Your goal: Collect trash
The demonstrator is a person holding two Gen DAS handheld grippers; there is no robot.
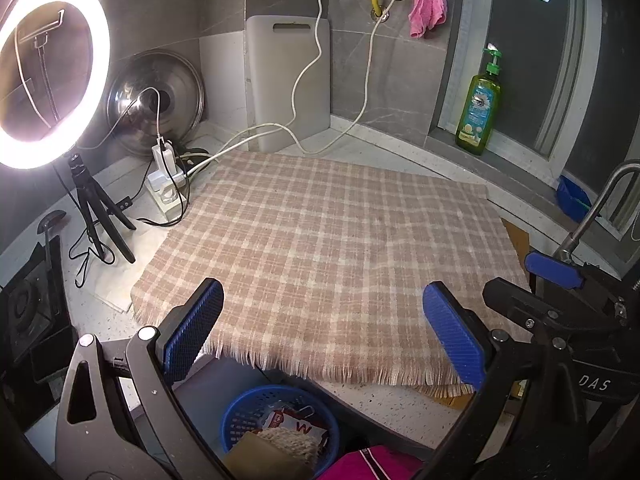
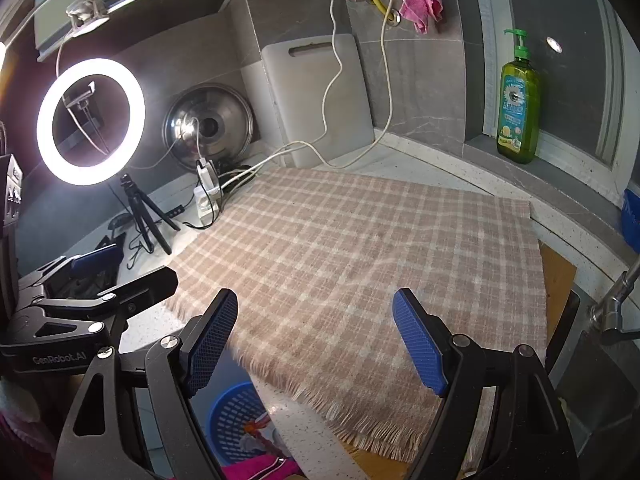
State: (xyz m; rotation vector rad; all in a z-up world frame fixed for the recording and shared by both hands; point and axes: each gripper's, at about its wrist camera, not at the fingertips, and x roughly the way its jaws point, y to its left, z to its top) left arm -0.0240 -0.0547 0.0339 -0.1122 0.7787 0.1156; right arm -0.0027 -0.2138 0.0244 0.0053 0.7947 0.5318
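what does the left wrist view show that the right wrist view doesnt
Only the left wrist view: the left tool with its pads open and empty, the red-and-white wrapper inside the basket, and the black stove burner.

Only the right wrist view: the right tool, open and empty, and the clip lamp up high.

Both: plaid cloth, blue basket, ring light, green soap bottle, cutting board, pink rag.

The left gripper [image 1: 324, 332] is standing wide open at the bottom of its view, nothing between its blue pads [image 1: 192, 332]. The right gripper [image 2: 314, 340] is likewise gaping, empty, low in its frame. Each is showing at the other view's edge, side by side.
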